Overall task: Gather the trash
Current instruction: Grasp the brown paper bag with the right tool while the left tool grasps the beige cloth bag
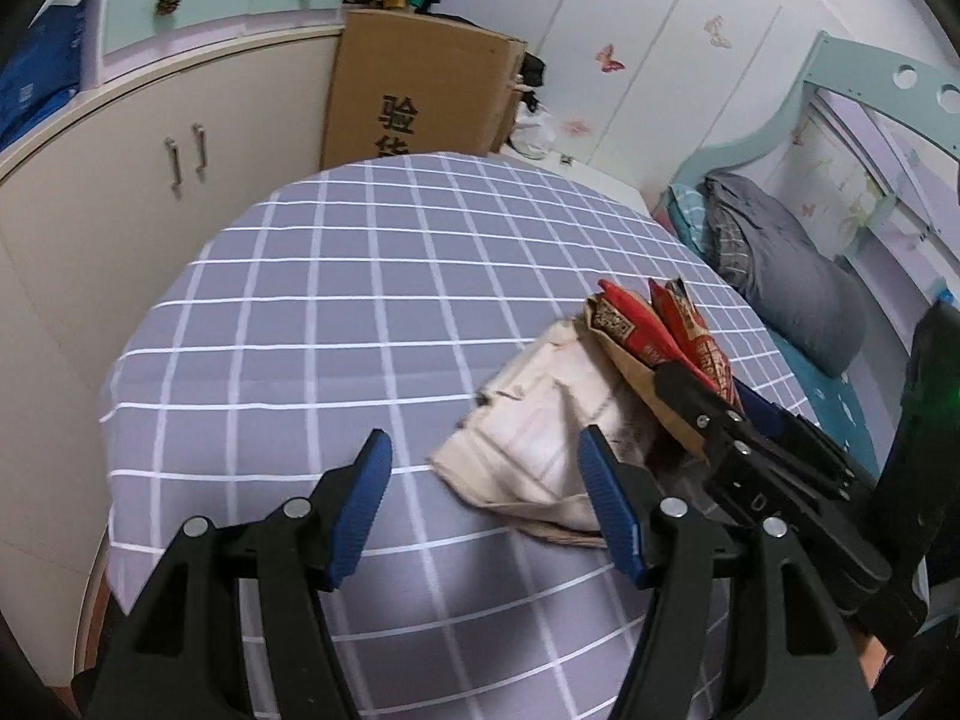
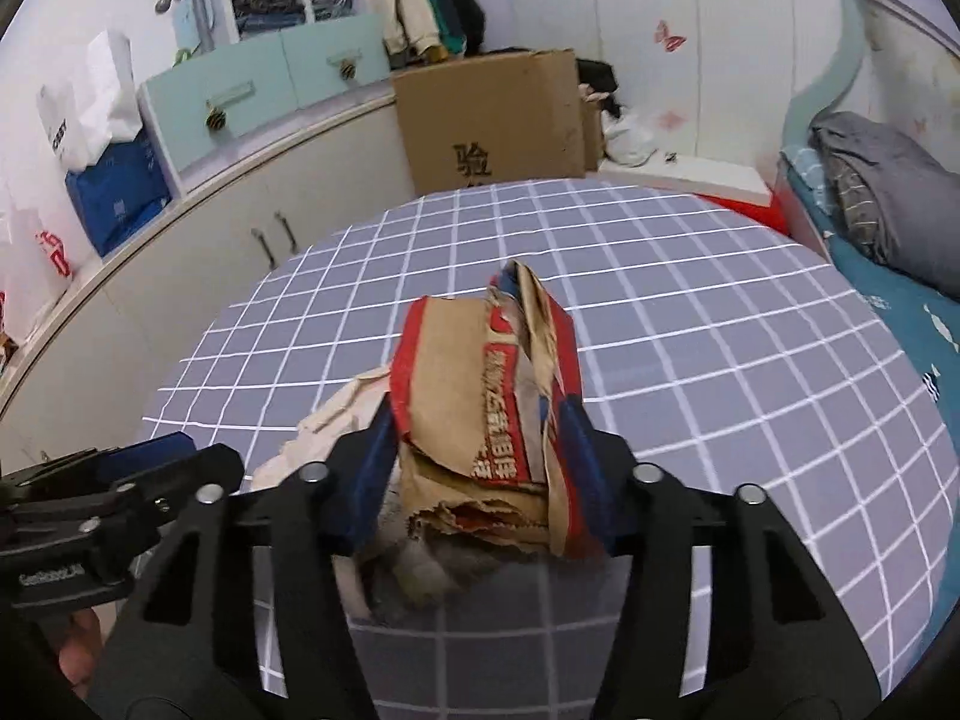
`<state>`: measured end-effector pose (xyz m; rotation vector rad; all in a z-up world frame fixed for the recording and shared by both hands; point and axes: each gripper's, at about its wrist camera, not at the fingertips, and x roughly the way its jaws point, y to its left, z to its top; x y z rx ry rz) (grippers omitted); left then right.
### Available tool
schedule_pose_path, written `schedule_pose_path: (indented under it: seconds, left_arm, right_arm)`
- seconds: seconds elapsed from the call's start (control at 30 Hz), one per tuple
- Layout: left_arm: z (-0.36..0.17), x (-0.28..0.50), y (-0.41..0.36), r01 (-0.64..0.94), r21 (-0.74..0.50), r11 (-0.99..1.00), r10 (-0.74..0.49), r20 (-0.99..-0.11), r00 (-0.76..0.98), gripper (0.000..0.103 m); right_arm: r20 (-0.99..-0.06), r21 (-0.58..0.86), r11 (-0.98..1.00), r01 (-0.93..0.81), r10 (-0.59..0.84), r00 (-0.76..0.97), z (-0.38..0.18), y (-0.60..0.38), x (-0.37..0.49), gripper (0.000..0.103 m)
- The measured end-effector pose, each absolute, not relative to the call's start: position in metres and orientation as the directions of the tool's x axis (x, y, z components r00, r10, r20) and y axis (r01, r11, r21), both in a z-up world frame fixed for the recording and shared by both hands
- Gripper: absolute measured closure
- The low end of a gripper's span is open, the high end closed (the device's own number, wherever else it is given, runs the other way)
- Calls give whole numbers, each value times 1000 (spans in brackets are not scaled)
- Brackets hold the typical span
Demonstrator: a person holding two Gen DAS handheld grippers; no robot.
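Clamping its blue-padded jaws on a crumpled red-and-brown paper food bag [image 2: 486,414] at lower centre of its view, the right gripper [image 2: 480,468] appears mid-pickup. Beside it, the left gripper [image 1: 486,510] hangs apart and empty, one pad against a creased off-white paper wrapper [image 1: 534,426]. Both scraps lie on the grey checked tablecloth [image 1: 336,312]. Next, likely: lifting the bag clear, then closing on the wrapper.

cardboard box [image 2: 492,120]: black character 验 printed on front
red-and-brown paper bag [image 2: 486,414]: white print, too blurred to read
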<state>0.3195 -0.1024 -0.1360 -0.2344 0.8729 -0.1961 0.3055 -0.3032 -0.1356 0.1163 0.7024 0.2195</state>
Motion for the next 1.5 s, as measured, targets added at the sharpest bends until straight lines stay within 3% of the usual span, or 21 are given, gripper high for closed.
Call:
schedule_pose_path:
  seconds: [0.3, 0.4, 0.47, 0.53, 0.63, 1.07, 1.5]
  left_arm:
    - [-139, 332, -155, 182, -221, 958, -287, -758, 586, 41]
    - [-147, 339, -165, 193, -179, 965, -258, -795, 549, 67]
    - [-150, 340, -162, 193, -205, 960, -278, -798, 535, 70]
    - [-149, 337, -160, 213, -230, 950, -310, -789, 530, 90]
    - [-142, 333, -146, 178, -276, 944, -328, -763, 557, 98]
    - [-90, 283, -40, 92, -357, 930, -305, -604, 736, 103]
    - [-108, 223, 127, -213, -369, 904, -59, -602, 796, 103]
  right_arm:
    - [-607, 248, 964, -92, 229, 761, -136, -342, 283, 57]
    - [-602, 271, 959, -90, 241, 761, -134, -347, 279, 57]
    - [-601, 271, 958, -89, 241, 762, -134, -347, 274, 57]
    - [-601, 273, 957, -98, 249, 759, -133, -346, 271, 57]
    - [-595, 276, 955, -111, 260, 761, -131, -343, 265, 57]
    - [-545, 253, 945, -209, 318, 776, -101, -284, 250, 57]
    - [-564, 248, 833, -494, 539, 626, -101, -94, 248, 57]
